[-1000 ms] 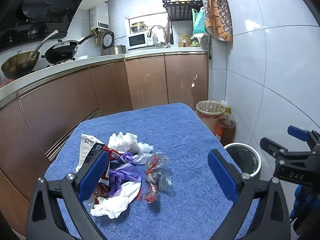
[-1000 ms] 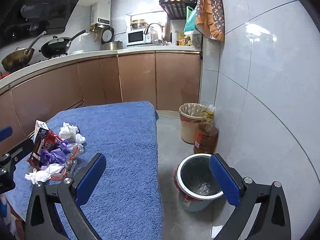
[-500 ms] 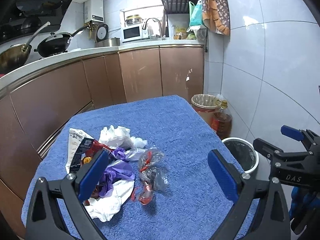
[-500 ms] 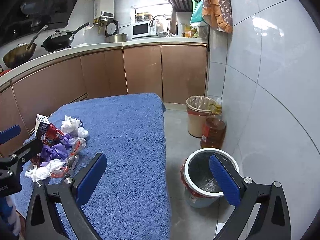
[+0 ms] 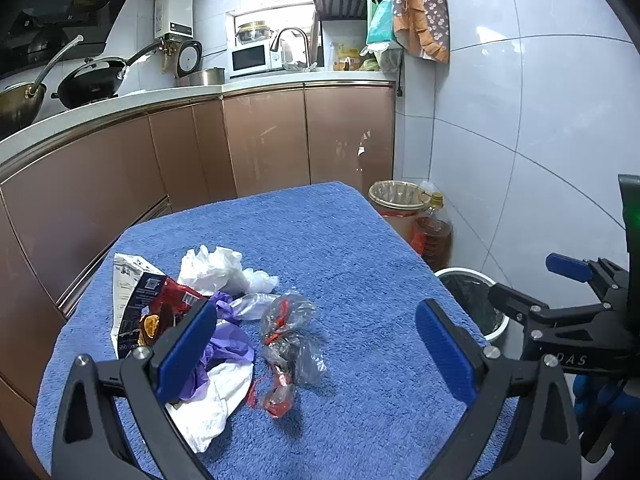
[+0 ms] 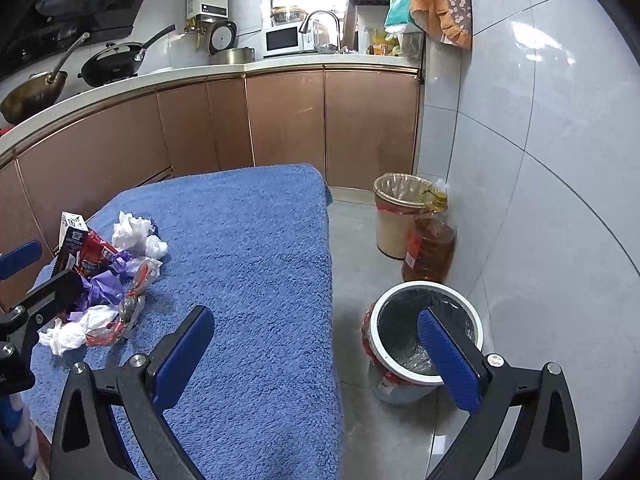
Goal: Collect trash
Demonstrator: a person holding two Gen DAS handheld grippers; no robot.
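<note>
The left tool (image 5: 316, 354) hangs wide open and empty above the trash pile (image 5: 208, 320) on the blue-covered table (image 5: 340, 240). The right tool (image 6: 316, 356), also spread and empty, hovers near the white-rimmed bin (image 6: 400, 364), seemingly plastic-lined.

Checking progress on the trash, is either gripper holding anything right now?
Nothing held. The left gripper and right gripper are both open, empty; the trash pile lies on the blue towel.

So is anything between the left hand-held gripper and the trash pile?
Nothing visible. The left hand-held gripper is open just short of the trash pile on the blue towel, with only bare towel in between.
</note>
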